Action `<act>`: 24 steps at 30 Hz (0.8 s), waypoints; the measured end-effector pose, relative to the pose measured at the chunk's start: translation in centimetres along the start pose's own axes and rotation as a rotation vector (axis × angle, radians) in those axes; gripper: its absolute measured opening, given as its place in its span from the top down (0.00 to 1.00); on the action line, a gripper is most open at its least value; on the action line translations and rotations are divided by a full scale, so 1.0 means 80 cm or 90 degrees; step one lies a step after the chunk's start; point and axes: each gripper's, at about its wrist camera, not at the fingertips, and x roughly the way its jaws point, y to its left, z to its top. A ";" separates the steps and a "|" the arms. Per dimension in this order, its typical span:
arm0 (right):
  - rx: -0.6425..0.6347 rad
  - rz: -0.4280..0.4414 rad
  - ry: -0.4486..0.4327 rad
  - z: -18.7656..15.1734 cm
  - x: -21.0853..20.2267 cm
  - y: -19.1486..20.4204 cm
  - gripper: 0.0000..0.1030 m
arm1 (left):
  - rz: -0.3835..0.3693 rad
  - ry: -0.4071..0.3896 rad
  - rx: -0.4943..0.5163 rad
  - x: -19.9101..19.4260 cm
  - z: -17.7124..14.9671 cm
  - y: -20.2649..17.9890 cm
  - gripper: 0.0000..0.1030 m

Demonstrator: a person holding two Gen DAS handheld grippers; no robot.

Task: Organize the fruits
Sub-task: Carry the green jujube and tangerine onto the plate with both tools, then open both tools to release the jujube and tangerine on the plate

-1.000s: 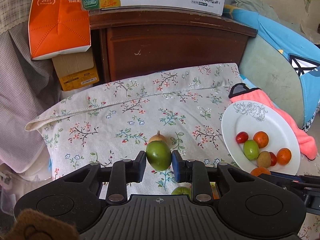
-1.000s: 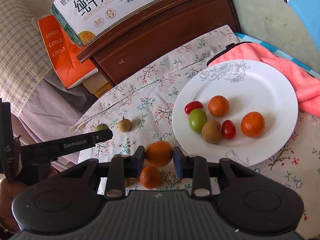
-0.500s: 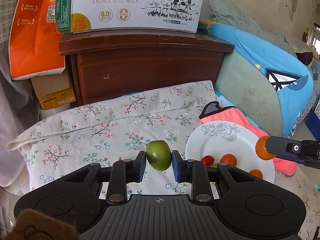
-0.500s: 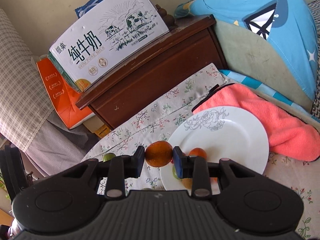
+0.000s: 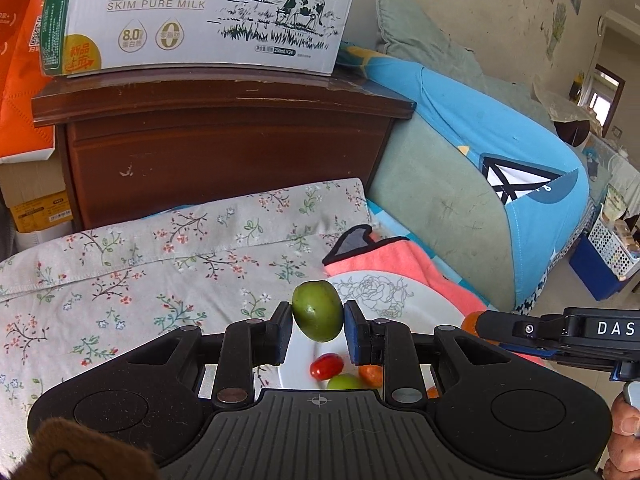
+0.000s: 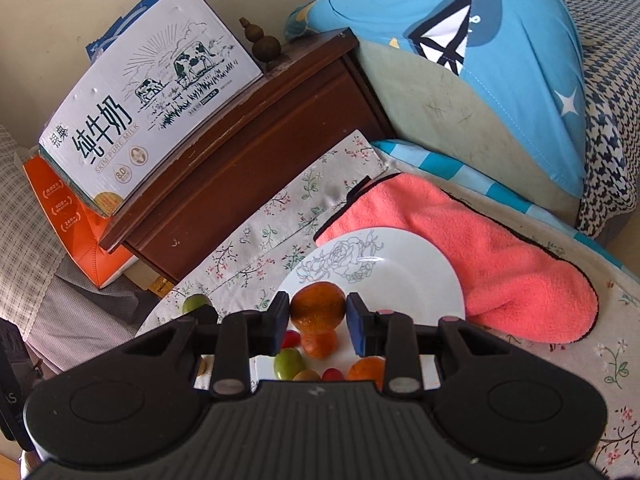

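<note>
Both tools have swung in over the plate since half a second ago: the left tool (image 5: 318, 330) was out over the flowered cloth (image 5: 160, 256) beside the plate, and now the white plate (image 5: 404, 304) sits right beneath its tips. The right tool (image 6: 318, 322) has come in too, so the plate (image 6: 400, 276) now fills the space behind its load where before it only edged the rim.

The left view catches something the right one misses: the right tool reaching in from the right edge, an orange peeking out at its tip, and a fingertip of the holder at the lower corner. The right view shows more fruit on the plate: a green plum (image 6: 289, 363), a red tomato (image 6: 291, 338), a second orange (image 6: 319, 344), another orange (image 6: 366, 368), plus the green fruit (image 6: 196, 303) carried by the left tool off to the left. It also shows the whole pink towel (image 6: 480, 264) tucked under the plate's far side.

Left tool: narrowly spread, pinching a green plum (image 5: 317, 316) between both pads, held above the plate. Right tool: the same narrow gap, pinching an orange (image 6: 318, 306), above the fruit already on the plate.
</note>
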 end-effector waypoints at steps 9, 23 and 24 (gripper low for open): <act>0.026 -0.026 0.030 -0.001 0.011 -0.017 0.70 | -0.008 0.023 0.001 0.037 -0.001 -0.014 0.76; 0.054 -0.053 0.045 -0.005 0.023 -0.030 0.67 | -0.028 0.028 -0.001 0.050 -0.001 -0.030 0.72; 0.054 -0.052 0.040 -0.004 0.022 -0.030 0.67 | -0.028 0.024 -0.002 0.047 0.001 -0.030 0.66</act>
